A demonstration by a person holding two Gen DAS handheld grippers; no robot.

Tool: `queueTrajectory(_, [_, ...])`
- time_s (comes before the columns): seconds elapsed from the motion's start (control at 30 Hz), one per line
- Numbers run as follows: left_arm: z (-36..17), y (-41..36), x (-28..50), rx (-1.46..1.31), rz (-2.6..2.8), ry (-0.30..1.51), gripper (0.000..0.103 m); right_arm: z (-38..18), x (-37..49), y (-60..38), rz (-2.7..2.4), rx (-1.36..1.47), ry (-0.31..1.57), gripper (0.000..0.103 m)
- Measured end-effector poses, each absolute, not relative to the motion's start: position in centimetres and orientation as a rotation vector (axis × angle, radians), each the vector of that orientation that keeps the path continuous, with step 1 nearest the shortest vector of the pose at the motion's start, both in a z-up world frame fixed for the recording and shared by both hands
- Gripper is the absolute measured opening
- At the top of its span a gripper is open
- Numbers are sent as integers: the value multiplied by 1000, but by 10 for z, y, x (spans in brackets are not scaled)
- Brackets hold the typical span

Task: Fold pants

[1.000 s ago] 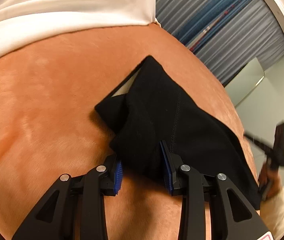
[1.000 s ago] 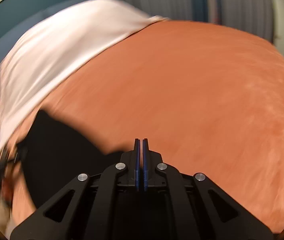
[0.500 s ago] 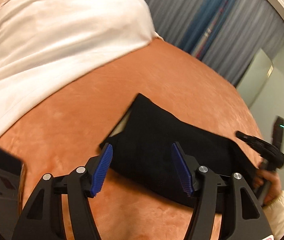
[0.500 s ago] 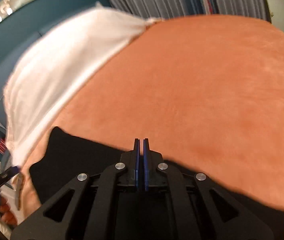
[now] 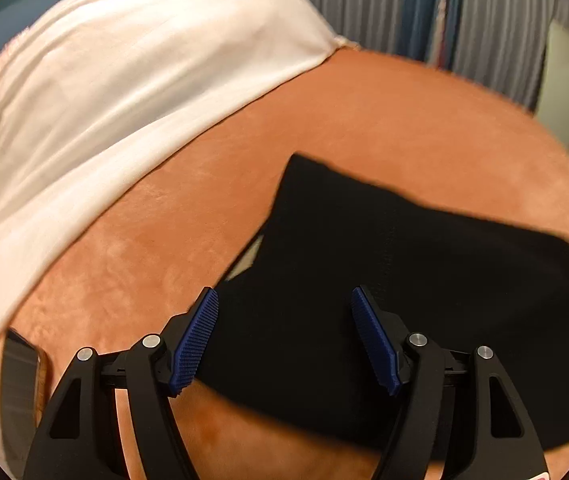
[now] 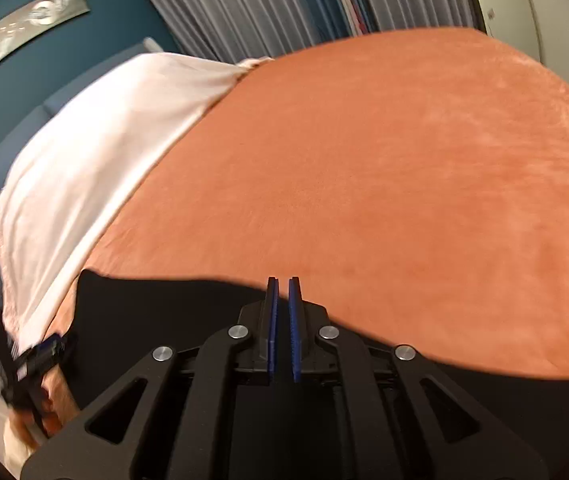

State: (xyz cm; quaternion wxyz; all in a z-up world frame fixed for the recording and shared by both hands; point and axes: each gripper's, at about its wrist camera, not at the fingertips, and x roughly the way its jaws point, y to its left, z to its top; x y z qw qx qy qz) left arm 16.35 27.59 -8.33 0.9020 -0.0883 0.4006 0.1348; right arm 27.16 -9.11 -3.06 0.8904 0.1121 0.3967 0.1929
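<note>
Lying across the near part of a wide bed covered in an orange-brown plush blanket [image 6: 384, 168], the black soft-knit pants [image 5: 404, 280] sit as a flattened dark slab with one pointed corner toward the far side and a pale patch, perhaps a label or lining, showing at their left edge; the left gripper [image 5: 284, 340] hangs above that left end with its blue ribbed pads spread wide and nothing between them, while the right gripper [image 6: 283, 330] has its pads drawn nearly together with only a thin slit showing, and whether any cloth is pinched in that slit I cannot tell, since the black fabric [image 6: 156, 312] runs under and behind the fingers; beyond the blanket a white sheet or pillow cover [image 5: 124, 100] is heaped along the head of the bed, grey and blue pleated curtains [image 6: 264, 12] hang behind it, and a dark flat phone-like object [image 5: 20, 384] lies at the left edge of the left view; judging by the way the cloth settles into the plush, the pants should be light, limp and without any stiffness, likely to sag and drag on the nap, and not fragile; the sensible places to take hold look to be the corners or a doubled edge, pinching every layer at once so that none slips out.
</note>
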Motion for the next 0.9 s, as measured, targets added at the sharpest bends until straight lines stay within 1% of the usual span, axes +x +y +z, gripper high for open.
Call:
queueTrajectory(0.03, [-75, 275, 156, -219, 249, 820, 67, -32, 273, -92, 408, 225, 838, 13])
queueTrajectory(0.1, [-62, 268, 146, -270, 204, 813, 67, -35, 292, -103, 381, 199, 873, 19])
queueTrajectory(0.13, [-56, 257, 141, -309, 156, 817, 67, -38, 301, -104, 382, 194, 899, 19])
queueTrajectory(0.2, [-56, 227, 140, -357, 39, 857, 76, -44, 321, -97, 402, 222, 964, 19])
queueTrajectory(0.27, [-63, 198, 140, -354, -55, 911, 77, -54, 327, -98, 443, 226, 1026, 19])
queueTrajectory(0.37, [-88, 161, 143, -270, -84, 996, 77, -68, 327, -76, 513, 144, 1041, 20])
queueTrajectory(0.47, [-99, 151, 139, -194, -47, 1003, 77, -68, 323, -55, 592, 94, 1068, 21])
queueTrajectory(0.53, [-99, 153, 133, -180, -42, 1006, 77, -61, 294, -36, 708, -32, 1049, 20])
queueTrajectory(0.63, [-102, 159, 133, -183, -53, 1008, 77, -61, 268, -34, 787, -123, 1049, 21])
queueTrajectory(0.73, [-105, 152, 135, -125, -29, 1000, 77, -60, 284, -47, 763, -42, 1056, 22])
queueTrajectory(0.77, [-105, 149, 132, -114, -18, 999, 77, -60, 294, -52, 763, -4, 1070, 26])
queueTrajectory(0.8, [-105, 148, 132, -111, -9, 998, 77, -62, 305, -52, 775, 22, 1094, 41])
queueTrajectory(0.83, [-105, 149, 132, -119, -2, 999, 77, -64, 313, -51, 795, 45, 1118, 54])
queueTrajectory(0.9, [-104, 151, 132, -136, -3, 998, 77, -71, 326, -49, 855, 111, 1168, 57])
